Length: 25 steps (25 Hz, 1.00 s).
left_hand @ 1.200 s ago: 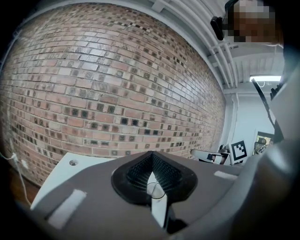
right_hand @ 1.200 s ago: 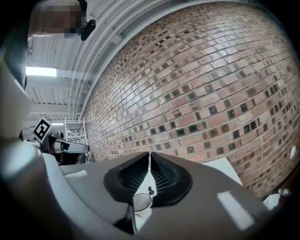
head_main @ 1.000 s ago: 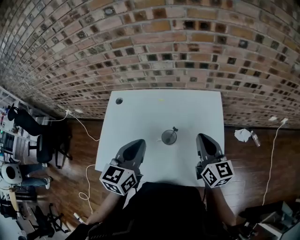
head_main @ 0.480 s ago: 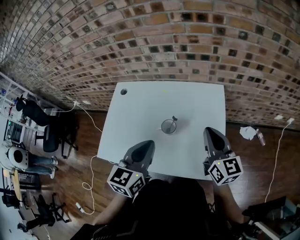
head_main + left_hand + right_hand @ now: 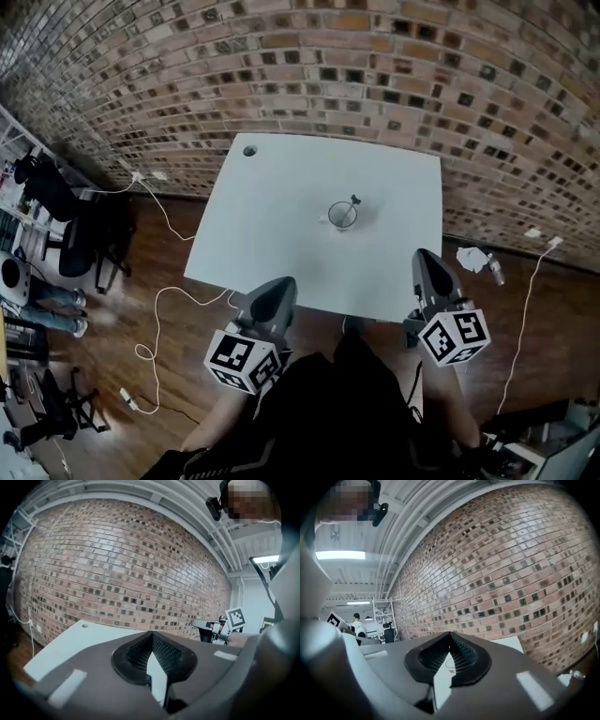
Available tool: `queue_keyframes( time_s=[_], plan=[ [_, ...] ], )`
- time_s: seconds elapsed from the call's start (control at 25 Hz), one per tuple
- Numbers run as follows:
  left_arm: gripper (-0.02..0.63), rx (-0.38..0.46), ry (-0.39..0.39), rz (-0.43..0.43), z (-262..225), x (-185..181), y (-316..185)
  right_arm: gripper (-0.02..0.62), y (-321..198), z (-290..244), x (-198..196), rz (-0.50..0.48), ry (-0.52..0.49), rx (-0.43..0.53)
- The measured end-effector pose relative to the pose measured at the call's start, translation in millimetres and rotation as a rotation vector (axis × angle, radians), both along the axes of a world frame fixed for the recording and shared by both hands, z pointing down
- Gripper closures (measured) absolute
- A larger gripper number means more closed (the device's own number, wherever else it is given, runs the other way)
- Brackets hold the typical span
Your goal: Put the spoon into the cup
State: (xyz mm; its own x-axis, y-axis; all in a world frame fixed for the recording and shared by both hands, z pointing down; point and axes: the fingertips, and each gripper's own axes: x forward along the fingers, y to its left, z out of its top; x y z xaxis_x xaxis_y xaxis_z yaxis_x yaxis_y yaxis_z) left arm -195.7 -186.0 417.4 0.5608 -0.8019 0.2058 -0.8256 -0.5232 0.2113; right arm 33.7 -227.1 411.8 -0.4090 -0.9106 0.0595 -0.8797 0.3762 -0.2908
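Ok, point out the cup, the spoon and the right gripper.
cup (image 5: 336, 224): head view, near side of its rim.
spoon (image 5: 353, 201): head view, handle end sticking out past the rim.
right gripper (image 5: 423, 255): head view, tips of its shut jaws.

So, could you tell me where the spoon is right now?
In the head view the spoon stands in the cup, near the middle of the white table, slightly right of centre.

Illumination even, moderately bright indoors. Ceiling strip light blows out white (glare confined to that corner). Heavy fisheye curves the brick wall toward every edge; corners vignette black. Desk reads pale and bright. Foreground soft in both gripper views.
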Motion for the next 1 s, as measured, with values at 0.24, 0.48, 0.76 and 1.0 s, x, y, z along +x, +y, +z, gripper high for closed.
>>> queue_keyframes(
  time_s=[0.24, 0.48, 0.76, 1.0],
  plan=[
    [0.612, 0.003, 0.037, 0.078, 8, 6, 39, 0.589, 68, -29, 9, 0.051, 0.058, 0.027],
    [0.612, 0.039, 0.077, 0.094, -3, 20, 71, 0.589, 112, -46, 15, 0.018, 0.162, 0.058],
    [0.612, 0.059, 0.064, 0.016, -14, 60, 108, 0.588, 151, -47, 51, -0.074, 0.163, 0.071],
    [0.612, 0.061, 0.037, 0.044, -23, 152, 151, 0.588, 187, -48, 129, -0.120, 0.148, 0.069]
  ],
)
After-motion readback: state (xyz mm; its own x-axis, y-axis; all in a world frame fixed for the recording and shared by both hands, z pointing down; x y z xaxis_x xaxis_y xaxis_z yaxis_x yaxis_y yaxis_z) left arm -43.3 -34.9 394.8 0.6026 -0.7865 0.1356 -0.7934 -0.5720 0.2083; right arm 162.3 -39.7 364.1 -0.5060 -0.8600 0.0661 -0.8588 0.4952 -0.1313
